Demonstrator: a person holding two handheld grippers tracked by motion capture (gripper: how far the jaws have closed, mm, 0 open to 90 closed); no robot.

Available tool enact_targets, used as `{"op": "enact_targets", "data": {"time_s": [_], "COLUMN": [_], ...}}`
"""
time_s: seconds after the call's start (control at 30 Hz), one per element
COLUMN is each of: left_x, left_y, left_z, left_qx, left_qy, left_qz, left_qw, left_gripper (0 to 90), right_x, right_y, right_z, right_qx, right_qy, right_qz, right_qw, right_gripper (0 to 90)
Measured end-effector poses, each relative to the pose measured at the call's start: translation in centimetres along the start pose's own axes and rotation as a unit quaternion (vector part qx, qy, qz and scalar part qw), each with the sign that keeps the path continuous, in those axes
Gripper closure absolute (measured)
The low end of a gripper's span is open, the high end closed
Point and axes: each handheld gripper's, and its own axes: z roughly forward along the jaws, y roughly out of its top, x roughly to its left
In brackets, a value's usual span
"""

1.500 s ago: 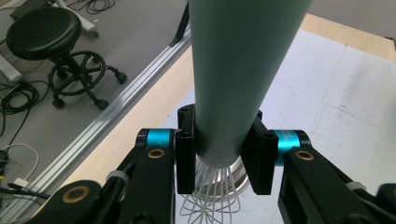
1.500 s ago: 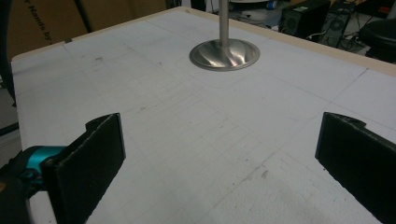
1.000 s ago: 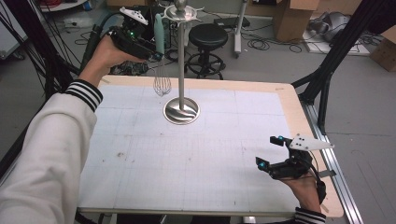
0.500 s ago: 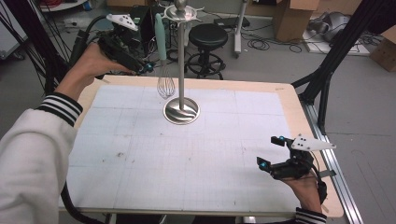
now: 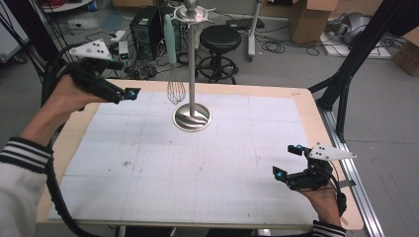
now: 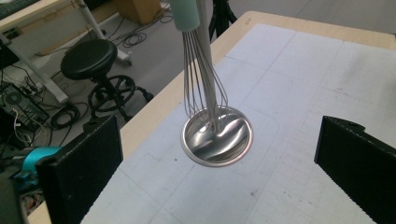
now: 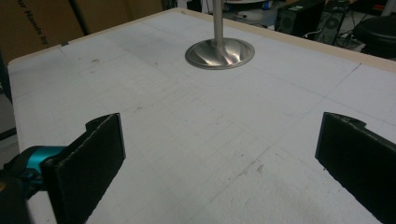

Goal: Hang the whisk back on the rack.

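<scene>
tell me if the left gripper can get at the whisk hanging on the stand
Probably yes: the left gripper is open and faces the whisk with nothing between them. The stand pole sits close behind the wires, so closing may catch it.

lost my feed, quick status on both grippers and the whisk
Left gripper open, raised left of the stand. Right gripper open, empty, near table corner. Whisk hanging from the stand. Nothing between.

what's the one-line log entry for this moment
left gripper: open, near whisk | whisk: hanging on stand | right gripper: open, empty
</scene>
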Motion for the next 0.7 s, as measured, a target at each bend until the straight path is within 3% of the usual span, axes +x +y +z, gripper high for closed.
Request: {"op": "enact_targets", "data": {"time_s": [0.3, 0.37, 0.5, 0.7], "left_x": [-2.3, -3.1, -4.2, -5.2], "left_y": [-4.5, -5.6, -7.7, -10.4], "left_z": [-2.0, -2.2, -2.3, -2.5], "left_qx": [-0.044, -0.043, -0.051, -0.078], "left_qy": [-0.007, 0.0, -0.006, -0.008], "left_qz": [-0.005, 0.001, 0.003, -0.016], "left_qw": [0.999, 0.9991, 0.9987, 0.9968], "left_gripper": [1.7, 1.7, 1.7, 1.7], "right_x": [0.1, 0.2, 0.2, 0.4], "right_y": [0.2, 0.2, 0.2, 0.2], "right_z": [0.0, 0.1, 0.4, 0.8], "right_qx": [-0.001, 0.0, 0.003, 0.009], "right_qy": [-0.002, -0.001, 0.0, 0.003], "right_qz": [-0.004, -0.004, -0.004, -0.006], "right_qw": [1.0, 1.0, 1.0, 0.9999], "right_gripper": [0.5, 0.5, 0.5, 0.5]}}
